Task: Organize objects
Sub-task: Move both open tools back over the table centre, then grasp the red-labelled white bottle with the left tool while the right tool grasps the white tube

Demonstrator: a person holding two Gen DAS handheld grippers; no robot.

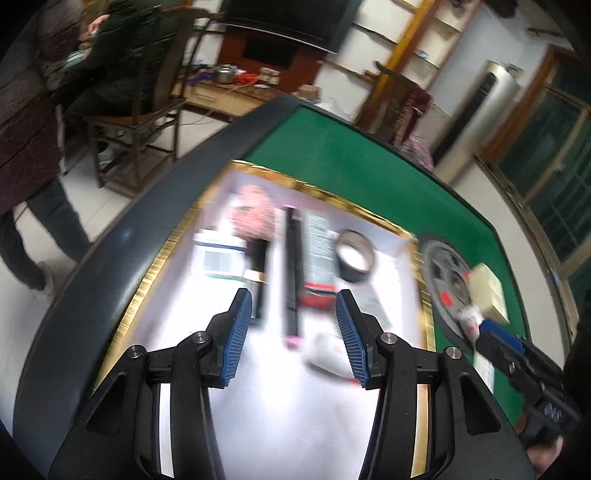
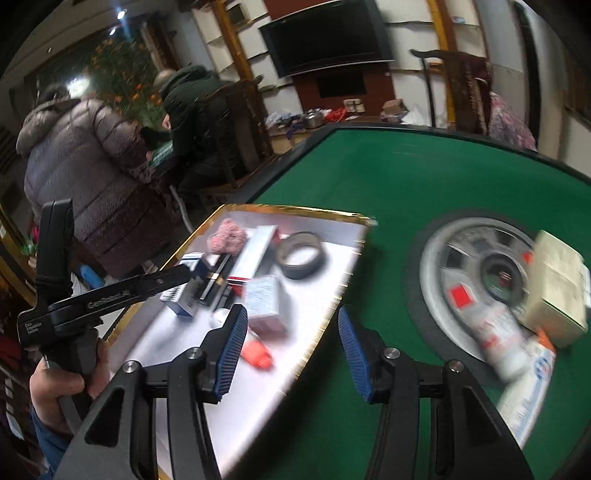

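Note:
A white tray with a gold rim point(image 1: 424, 295) point(image 2: 295, 212) lies on the green table. In it are a pink fluffy thing point(image 1: 255, 210) point(image 2: 226, 236), a roll of dark tape point(image 1: 354, 254) point(image 2: 301, 254), boxes point(image 1: 221, 254) point(image 2: 264, 302), a long black strip point(image 1: 291, 269) and a white tube with an orange cap point(image 2: 255, 352). My left gripper point(image 1: 293, 332) is open and empty above the tray. My right gripper point(image 2: 291, 349) is open and empty over the tray's right edge. A white bottle point(image 2: 500, 339), a beige box point(image 2: 557, 291) point(image 1: 489, 291) and a tube point(image 2: 528, 395) lie on the table's centre disc.
The green felt table point(image 2: 424, 184) has a dark padded rim point(image 1: 110, 251) and a grey centre disc point(image 2: 443, 258) point(image 1: 443, 273). People point(image 2: 92, 177) stand by wooden chairs point(image 1: 147, 110) at the far left. A TV point(image 2: 325, 33) hangs on the back wall.

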